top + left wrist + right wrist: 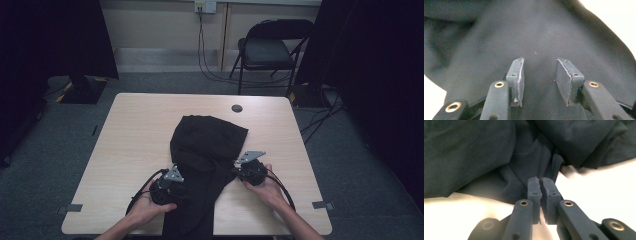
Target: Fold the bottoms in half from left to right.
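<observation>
A black garment (207, 145) lies crumpled down the middle of the pale wooden table (135, 135), its lower end hanging over the near edge. My left gripper (182, 182) rests over the garment's left side. In the left gripper view its jaws (539, 62) stand open above smooth black cloth (524, 32), with nothing pinched between the pads. My right gripper (239, 170) is at the garment's right edge. In the right gripper view its pads (540, 180) are pressed together, and a thin fold of the dark cloth (469, 152) runs into their tips.
A small dark round grommet (237, 108) sits in the table's far middle. Behind the table stand a black folding chair (267, 50) and cables on the grey carpet. Bare tabletop lies to the left and right of the garment.
</observation>
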The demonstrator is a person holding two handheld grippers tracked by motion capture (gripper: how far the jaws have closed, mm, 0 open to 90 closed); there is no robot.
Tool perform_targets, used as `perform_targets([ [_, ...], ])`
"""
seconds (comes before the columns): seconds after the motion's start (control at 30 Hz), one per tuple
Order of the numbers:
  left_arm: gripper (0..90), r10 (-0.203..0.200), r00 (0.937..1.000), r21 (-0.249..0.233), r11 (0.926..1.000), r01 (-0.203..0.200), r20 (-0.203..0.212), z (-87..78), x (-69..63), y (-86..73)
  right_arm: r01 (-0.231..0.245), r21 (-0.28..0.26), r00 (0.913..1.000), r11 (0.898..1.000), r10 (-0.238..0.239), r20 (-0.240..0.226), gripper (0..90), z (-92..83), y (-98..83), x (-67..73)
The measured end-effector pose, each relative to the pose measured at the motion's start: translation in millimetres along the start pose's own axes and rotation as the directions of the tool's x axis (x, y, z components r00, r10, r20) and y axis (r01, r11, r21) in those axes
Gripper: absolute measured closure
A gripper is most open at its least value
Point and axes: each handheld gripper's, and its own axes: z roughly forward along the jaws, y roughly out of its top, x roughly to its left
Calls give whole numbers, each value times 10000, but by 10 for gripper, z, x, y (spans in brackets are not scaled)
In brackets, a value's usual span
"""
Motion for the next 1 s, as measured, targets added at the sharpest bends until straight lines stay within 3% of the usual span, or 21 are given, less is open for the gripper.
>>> perform_targets([
  [0.03, 571, -369, 9992, -585, 9976, 359, -163, -71, 107, 61, -81, 2, 9999, 10000, 81, -64, 795, -32, -24, -11],
  [0.07, 570, -479, 9972, -867, 9953, 427, -580, -134, 236, 135, -334, -519, 9994, 9981, 328, -125, 758, -124, -42, -56],
  [0.13, 571, -847, 9928, -1512, 9859, 712, -848, -179, 425, 247, -658, -1091, 9978, 9918, 650, -108, 725, -199, 16, -121],
  [0.23, 571, -1125, 9876, -1859, 9784, 907, -1098, -154, 640, 408, -881, -1606, 9959, 9831, 905, 77, 664, -239, 139, -212],
  [0.27, 552, -1320, 9829, -2083, 9726, 1034, -1284, -84, 774, 544, -1100, -1863, 9929, 9763, 1165, 244, 564, -190, 289, -308],
  [0.33, 503, -1506, 9779, -2165, 9692, 1172, -1449, 29, 918, 697, -1343, -2005, 9885, 9704, 1455, 419, 472, -70, 425, -401],
  [0.43, 443, -1777, 9697, -2391, 9616, 1349, -1676, 160, 1132, 858, -1658, -1831, 9817, 9690, 1798, 629, 383, 155, 553, -540],
  [0.47, 424, -1777, 9697, -2391, 9616, 1349, -1676, 160, 1132, 858, -1784, -1744, 9793, 9684, 1920, 642, 372, 219, 572, -582],
  [0.5, 412, -2433, 9575, -2998, 9351, 1891, -1547, 192, 1280, 900, -1914, -1702, 9765, 9666, 2051, 668, 363, 291, 579, -629],
  [0.53, 406, -2725, 9503, -3006, 9284, 2186, -1506, 230, 1337, 903, -2009, -1627, 9746, 9660, 2140, 668, 349, 332, 581, -652],
  [0.6, 378, -2449, 9518, -2329, 9518, 1997, -1845, 350, 1383, 891, -2262, -1471, 9691, 9629, 2377, 655, 331, 419, 563, -708],
  [0.63, 363, -2335, 9553, -2058, 9589, 1953, -1811, 402, 1398, 870, -2347, -1454, 9675, 9611, 2455, 614, 323, 452, 549, -727],
  [0.67, 343, -2335, 9553, -2058, 9589, 1953, -1811, 402, 1398, 870, -2450, -1437, 9648, 9588, 2558, 616, 314, 477, 535, -741],
  [0.7, 341, -2498, 9602, -1927, 9555, 2234, -1253, 495, 1405, 810, -2580, -1455, 9617, 9551, 2683, 563, 313, 500, 518, -757],
  [0.73, 346, -2382, 9642, -1770, 9603, 2158, -1168, 545, 1390, 776, -2687, -1444, 9598, 9523, 2773, 430, 314, 521, 503, -768],
  [0.77, 346, -2151, 9694, -1374, 9704, 1986, -1181, 595, 1374, 752, -2787, -1399, 9575, 9501, 2863, 363, 322, 540, 493, -773],
  [0.83, 347, -2093, 9695, -1313, 9724, 1927, -1276, 653, 1333, 719, -2748, -1326, 9586, 9523, 2821, 394, 368, 576, 493, -758],
  [0.87, 403, -1977, 9700, -1316, 9749, 1795, -1418, 650, 1322, 714, -2676, -1301, 9605, 9547, 2751, 425, 407, 586, 500, -743],
  [0.93, 602, -1844, 9683, -1432, 9765, 1611, -1684, 616, 1288, 738, -2330, -1328, 9657, 9634, 2452, 849, 605, 591, 520, -697],
  [0.97, 677, -1638, 9680, -1430, 9801, 1378, -1901, 582, 1275, 761, -2224, -1478, 9665, 9637, 2379, 968, 673, 574, 528, -688],
  [1.0, 756, -1639, 9677, -1638, 9775, 1331, -1916, 542, 1263, 787, -2312, -1597, 9647, 9597, 2474, 904, 731, 549, 540, -688],
])
